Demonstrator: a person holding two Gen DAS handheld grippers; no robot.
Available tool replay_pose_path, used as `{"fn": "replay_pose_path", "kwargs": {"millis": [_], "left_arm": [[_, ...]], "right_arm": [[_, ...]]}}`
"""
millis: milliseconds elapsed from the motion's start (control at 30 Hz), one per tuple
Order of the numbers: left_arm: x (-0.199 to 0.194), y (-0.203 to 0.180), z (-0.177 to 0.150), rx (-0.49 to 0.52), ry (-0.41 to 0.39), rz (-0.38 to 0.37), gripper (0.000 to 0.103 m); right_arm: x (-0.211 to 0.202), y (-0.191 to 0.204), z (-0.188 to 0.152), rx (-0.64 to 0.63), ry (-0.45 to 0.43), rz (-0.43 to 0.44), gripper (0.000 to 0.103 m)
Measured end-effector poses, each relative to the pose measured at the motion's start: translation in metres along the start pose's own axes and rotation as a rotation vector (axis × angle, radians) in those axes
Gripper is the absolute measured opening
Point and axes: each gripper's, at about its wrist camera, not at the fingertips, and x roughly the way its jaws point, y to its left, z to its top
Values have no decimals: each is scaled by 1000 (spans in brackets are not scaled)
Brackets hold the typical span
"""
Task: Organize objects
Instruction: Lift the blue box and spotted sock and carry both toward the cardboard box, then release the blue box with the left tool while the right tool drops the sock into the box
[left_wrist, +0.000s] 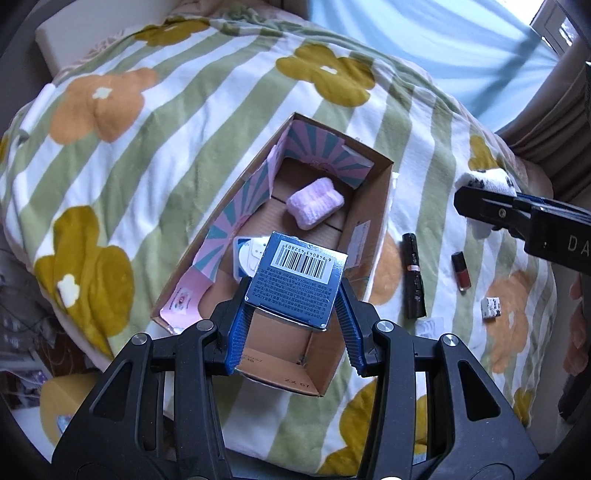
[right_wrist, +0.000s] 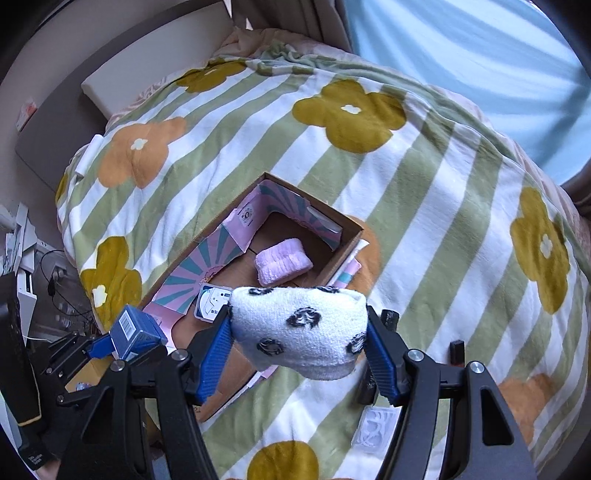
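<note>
While tilted down, both tools (left_wrist: 293, 291) (right_wrist: 299, 332) loaded.

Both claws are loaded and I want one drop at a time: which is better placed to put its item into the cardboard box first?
Left, probably. The left claw holds the blue barcode box directly above the cardboard box; the right claw's spotted white cloth hangs nearer its edge.

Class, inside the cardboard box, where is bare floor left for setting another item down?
In the cardboard box, bare floor lies nearest the camera, below the blue carton held in the left tongs. A smaller patch lies behind the lilac roll. The middle is crowded: roll and white packet.
</note>
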Motion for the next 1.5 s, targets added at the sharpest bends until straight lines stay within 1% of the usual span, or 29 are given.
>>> {"fn": "replay_pose_path", "kwargs": {"millis": [300,467,533,667,767,867,967,1033,1133,1167,1200,1233,1267,1300,1333,1367,1400,1433,1467,1500], "left_arm": [[51,17,-9,-64,83,32,40],[81,23,-9,-91,119,48,40],[93,23,-7,-95,131,53,40],[114,20,-6,-91,154,55,40],[128,18,-9,-87,175,60,40],[136,18,-14,-97,193,60,40],[140,18,-20,-104,208,57,39],[140,18,-22,-99,214,60,35],[139,18,-25,-97,215,63,35],[139,19,-26,-99,217,57,35],[139,19,-28,-100,213,52,35],[138,19,-29,-103,207,55,36],[137,19,-30,-102,209,54,37],[136,18,-30,-100,209,43,44],[134,16,-30,-94,205,30,63],[132,12,-28,-80,193,16,77],[129,6,-26,-58,180,1,102],[125,1,-24,-37,161,61,103],[124,-2,-22,-24,156,75,103],[124,-3,-20,-32,162,50,103]], "right_arm": [[80,19,45,-130,79,51,63],[127,26,62,-197,127,86,63],[143,28,67,-231,139,87,63],[170,30,72,-278,157,100,62],[183,29,74,-289,167,107,62],[187,28,74,-288,173,115,63],[186,28,73,-283,176,124,63],[185,29,74,-282,180,136,63],[186,32,74,-290,188,153,63],[187,34,74,-298,194,153,64],[189,36,74,-308,201,147,69],[190,37,74,-314,204,140,83],[189,37,73,-317,195,137,93],[188,36,73,-316,178,139,101],[187,35,72,-313,167,145,102],[186,34,72,-310,163,150,102],[185,33,71,-309,161,149,102],[184,33,71,-310,158,146,102],[183,33,70,-310,155,143,102],[182,34,70,-312,153,142,102]]}}
